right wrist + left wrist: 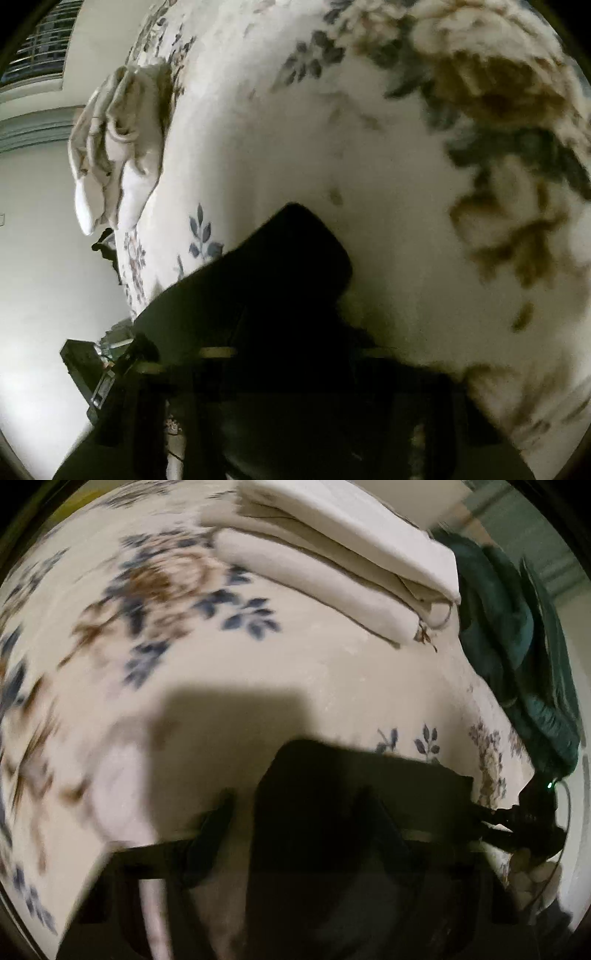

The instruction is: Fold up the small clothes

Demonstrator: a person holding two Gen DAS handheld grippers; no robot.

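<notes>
A black garment (351,775) lies bunched on the floral bed sheet (166,609) and covers the lower middle of the left wrist view. My left gripper (295,823) is closed on it, its dark fingers half buried in the cloth. In the right wrist view the same black garment (288,266) rises in a folded hump from my right gripper (291,350), which is clamped on its near edge. Both fingertip pairs are mostly hidden by the dark cloth.
A stack of folded cream clothes (332,554) sits at the far side of the bed, also seen as the cream stack (118,147) at the bed's edge. A dark green garment (509,627) lies right of it. A pale pinkish cloth (118,786) is blurred at left. Pale floor (37,295) lies beyond the bed.
</notes>
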